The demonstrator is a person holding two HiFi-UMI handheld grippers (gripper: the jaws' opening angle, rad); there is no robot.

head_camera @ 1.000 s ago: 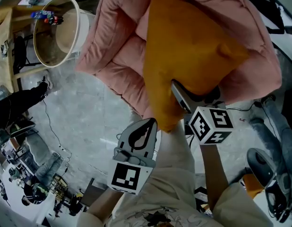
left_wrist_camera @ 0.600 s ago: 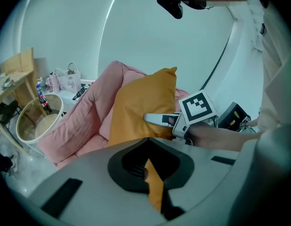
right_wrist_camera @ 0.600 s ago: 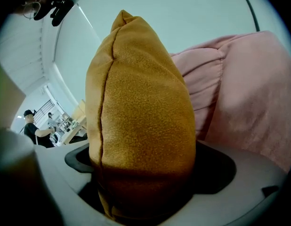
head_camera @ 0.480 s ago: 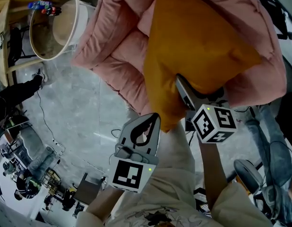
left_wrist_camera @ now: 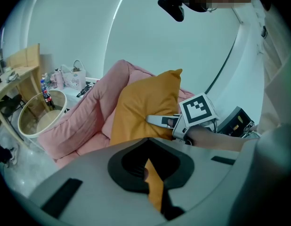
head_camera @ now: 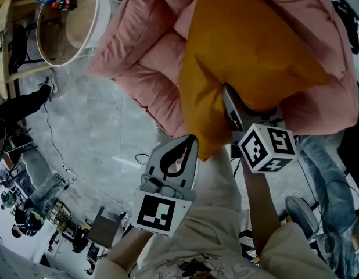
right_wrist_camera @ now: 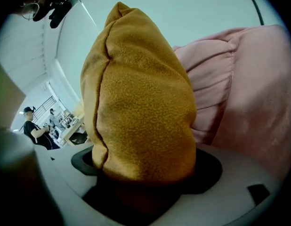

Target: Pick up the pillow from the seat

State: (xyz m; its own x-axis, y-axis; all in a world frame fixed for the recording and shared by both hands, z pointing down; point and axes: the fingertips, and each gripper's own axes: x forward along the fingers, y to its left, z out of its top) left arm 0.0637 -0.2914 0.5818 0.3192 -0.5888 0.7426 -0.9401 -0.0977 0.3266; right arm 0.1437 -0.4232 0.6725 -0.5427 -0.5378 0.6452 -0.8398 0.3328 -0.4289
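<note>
Nearest, at 6 o'clock in the head view, the person's pale shirt [head_camera: 211,237] fills the bottom edge, with both forearms reaching out of it. The left claw [head_camera: 189,146] points toward 12 o'clock, its marker cube [head_camera: 157,213] at the near end. Its jaws are nearly together and pinch a thin fold at the lower corner of the pillow [head_camera: 243,57], which shows as an orange strip in the narrow gap in the left gripper view. Just beside it at 3 o'clock, the right claw [head_camera: 228,96] lies against the pillow's lower edge. Its jaws stand wide and have just been closing, and the right gripper view shows the pillow's thick orange bulk filling the whole space between them and pressing against both sides. The pillow stands on edge, leaning into the pink padded seat [head_camera: 144,57], which wraps around it from 10 o'clock to 3 o'clock. Grey marbled floor [head_camera: 92,132] spreads out at 9 o'clock below the seat. Farthest off, at 10 to 11 o'clock, a round white-rimmed stand [head_camera: 92,25] sits just beside the seat's arm, with a few small bottles [head_camera: 56,0] on its far side.
</note>
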